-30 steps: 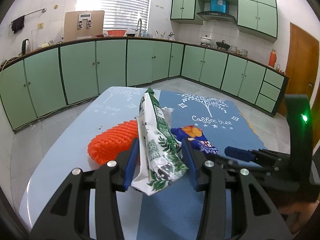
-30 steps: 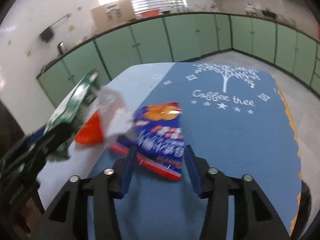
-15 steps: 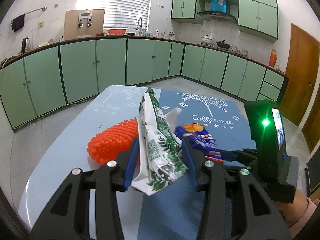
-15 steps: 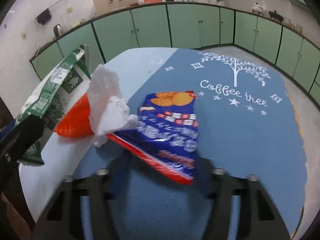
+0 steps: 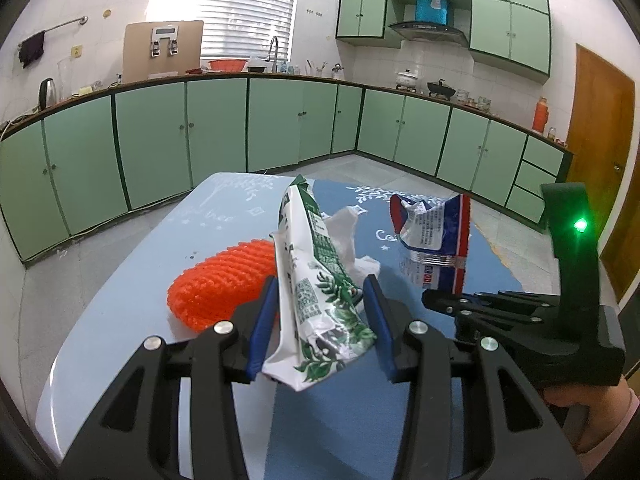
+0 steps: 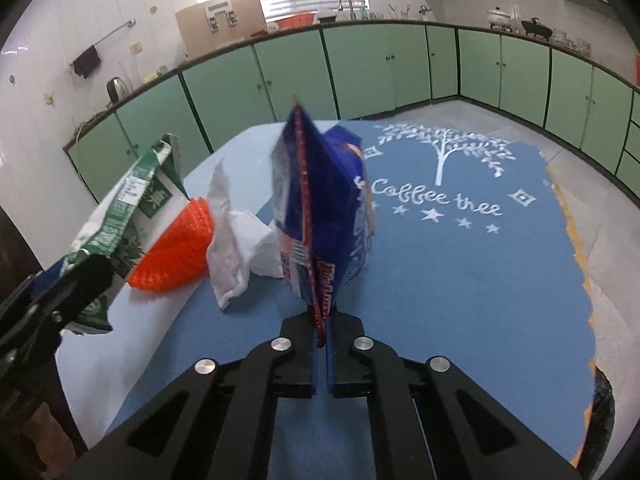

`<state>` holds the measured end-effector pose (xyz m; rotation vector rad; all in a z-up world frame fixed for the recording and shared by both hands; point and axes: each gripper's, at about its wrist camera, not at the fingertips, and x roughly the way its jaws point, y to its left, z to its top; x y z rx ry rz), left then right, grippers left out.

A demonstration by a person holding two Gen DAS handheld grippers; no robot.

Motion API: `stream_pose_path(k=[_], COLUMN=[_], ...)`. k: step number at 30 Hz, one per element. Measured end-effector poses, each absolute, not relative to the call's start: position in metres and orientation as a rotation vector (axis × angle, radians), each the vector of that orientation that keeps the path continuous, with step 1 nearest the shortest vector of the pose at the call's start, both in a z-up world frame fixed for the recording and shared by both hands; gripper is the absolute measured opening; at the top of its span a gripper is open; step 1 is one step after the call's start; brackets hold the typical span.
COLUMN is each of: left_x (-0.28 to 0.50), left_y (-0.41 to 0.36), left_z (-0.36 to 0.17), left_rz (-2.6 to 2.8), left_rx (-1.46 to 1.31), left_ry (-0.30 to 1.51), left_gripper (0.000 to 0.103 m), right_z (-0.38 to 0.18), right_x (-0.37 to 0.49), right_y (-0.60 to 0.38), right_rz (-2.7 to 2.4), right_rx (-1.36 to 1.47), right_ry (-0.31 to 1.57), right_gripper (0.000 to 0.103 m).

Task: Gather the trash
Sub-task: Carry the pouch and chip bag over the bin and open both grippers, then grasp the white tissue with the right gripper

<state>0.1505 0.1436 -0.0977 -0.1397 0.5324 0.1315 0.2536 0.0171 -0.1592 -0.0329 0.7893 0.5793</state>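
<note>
Left gripper (image 5: pixel 320 320): jaws partly apart, clamped on a green-and-white wrapper (image 5: pixel 316 280), pointing down and forward.
Right gripper (image 6: pixel 320 344): jaws just closed, pinching the edge of a blue snack bag (image 6: pixel 324 216) held upright.
Right hand (image 5: pixel 592 400): grasping the gripper's handle.

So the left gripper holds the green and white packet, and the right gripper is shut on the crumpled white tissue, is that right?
Not quite. The right gripper is shut on the blue snack bag, as the right wrist view shows; the crumpled white tissue lies on the table beside it. The left gripper does hold the green and white packet.
</note>
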Motion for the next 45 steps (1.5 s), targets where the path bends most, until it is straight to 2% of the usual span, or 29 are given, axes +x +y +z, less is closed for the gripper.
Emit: stream_pose_path(k=[12,21,29,36,40,42,45], left_x=[0.148,0.151,0.161,0.179,0.186,0.189,0.190], left_y=[0.086,-0.016,-0.117,-0.166,-0.174,-0.171,-0.171], left_z=[-0.074,-0.073,-0.092,-0.122,-0.132,-0.133,-0.132], left_rz=[-0.019,-0.254,-0.455,-0.530,-0.538,-0.537,-0.531], left_rx=[-0.122,-0.081,-0.043,0.007,0.026,0.029,0.034], left_ry=[0.493,0.487,0.547,0.647,0.683,0.687,0.687], left_gripper=[0.042,0.042,0.042,0.042,0.045,0.052,0.054], right_z=[-0.128,-0.123,-0.156,-0.199,-0.225,-0.231,-0.232], right_x=[0.211,0.175,0.147,0.144,0.146,0.146,0.147], right_y=[-0.060,-0.176,-0.270,-0.307,-0.324,-0.327,-0.331], right_rz=[0.503,0.273,0.071,0.011,-0.002,-0.012,-0.029], right_rx=[-0.013,0.056,0.120,0.184,0.215,0.221,0.225], right_ry=[0.708,0.699,0.783,0.873,0.918,0.929,0.927], right_gripper=[0.003,0.003,0.003,0.004,0.015,0.029,0.046])
